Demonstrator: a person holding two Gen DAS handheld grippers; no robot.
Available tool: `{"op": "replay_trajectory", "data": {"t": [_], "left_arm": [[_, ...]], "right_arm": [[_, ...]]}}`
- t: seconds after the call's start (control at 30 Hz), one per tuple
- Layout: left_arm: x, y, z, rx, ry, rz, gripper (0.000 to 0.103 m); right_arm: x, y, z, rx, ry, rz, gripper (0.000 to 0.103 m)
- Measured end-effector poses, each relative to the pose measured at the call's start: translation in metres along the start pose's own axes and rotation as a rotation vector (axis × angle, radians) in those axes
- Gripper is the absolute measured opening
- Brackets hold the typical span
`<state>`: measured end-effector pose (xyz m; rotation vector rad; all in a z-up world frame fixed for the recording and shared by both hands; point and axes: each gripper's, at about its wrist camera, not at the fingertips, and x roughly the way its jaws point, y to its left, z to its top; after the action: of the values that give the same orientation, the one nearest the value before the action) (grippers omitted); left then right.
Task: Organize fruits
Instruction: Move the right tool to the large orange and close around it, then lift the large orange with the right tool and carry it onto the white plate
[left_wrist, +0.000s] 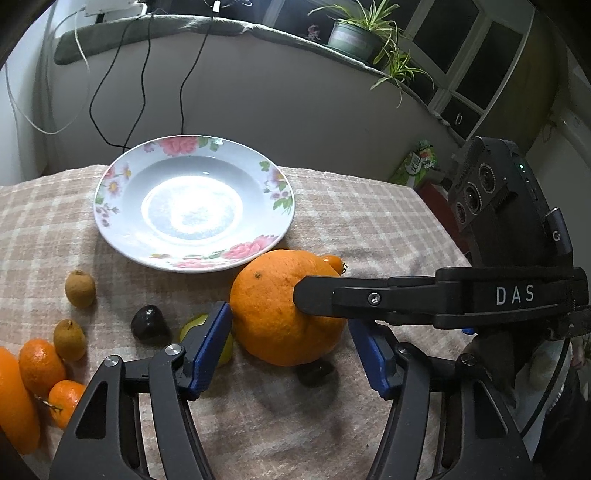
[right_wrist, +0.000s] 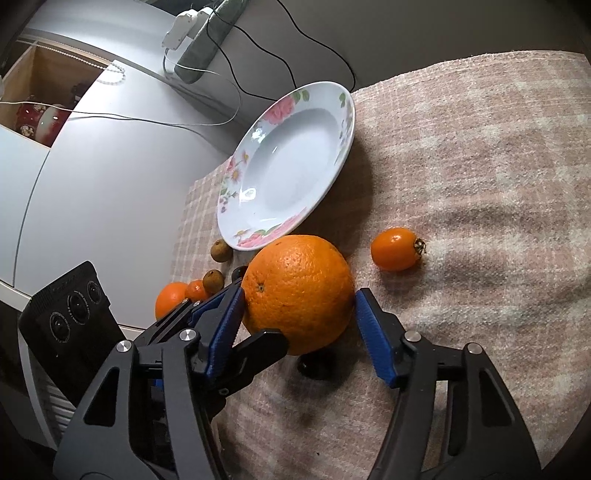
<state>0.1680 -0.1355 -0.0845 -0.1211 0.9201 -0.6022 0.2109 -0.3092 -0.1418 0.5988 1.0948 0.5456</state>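
A big orange (left_wrist: 284, 306) lies on the checked cloth just in front of an empty floral plate (left_wrist: 194, 203). My left gripper (left_wrist: 291, 343) is open, its blue pads on either side of the orange's near part. My right gripper (right_wrist: 299, 332) is also open around the same orange (right_wrist: 299, 291), coming from the right; one of its fingers (left_wrist: 369, 297) crosses the left wrist view and touches the orange. The plate (right_wrist: 288, 166) is behind the orange in the right wrist view.
Small fruits lie around: two brown ones (left_wrist: 79, 283), several small oranges (left_wrist: 40, 365) at the left, a dark fruit (left_wrist: 149, 322), a green one (left_wrist: 195, 325) behind the left finger, another dark one (right_wrist: 314, 363) under the orange, and a small orange tomato-like fruit (right_wrist: 397, 248). A wall with cables is behind.
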Motion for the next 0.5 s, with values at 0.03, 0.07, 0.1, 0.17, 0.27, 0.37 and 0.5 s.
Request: {"op": "replay_trajectory", "data": {"t": [0.03,0.07,0.1,0.17,0.27,0.37,0.5], "left_arm": [[-0.001,0.0,0.0,-0.001,-0.002,-0.002,0.064],[-0.001,-0.001,0.0,-0.001,-0.002,-0.004,0.064],[-0.001,-0.002,-0.001,0.0,-0.003,-0.005,0.064],[-0.002,-0.004,-0.001,0.003,-0.004,-0.007,0.064],[-0.004,-0.006,-0.001,0.0,-0.008,-0.009,0.064],[-0.008,-0.008,0.0,0.004,-0.018,-0.01,0.064],[-0.018,-0.01,0.004,0.01,-0.044,-0.004,0.064]], "right_arm": [[-0.001,0.0,-0.001,0.002,-0.001,0.001,0.064],[-0.002,0.0,-0.001,0.006,-0.001,0.003,0.064],[-0.003,0.0,-0.002,0.01,-0.003,0.003,0.064],[-0.006,0.0,-0.003,0.015,-0.005,0.003,0.064],[-0.012,0.002,-0.005,0.01,-0.01,0.0,0.064],[-0.018,0.005,-0.005,0.005,-0.022,0.0,0.064],[-0.026,0.011,-0.003,-0.006,-0.035,0.006,0.063]]}}
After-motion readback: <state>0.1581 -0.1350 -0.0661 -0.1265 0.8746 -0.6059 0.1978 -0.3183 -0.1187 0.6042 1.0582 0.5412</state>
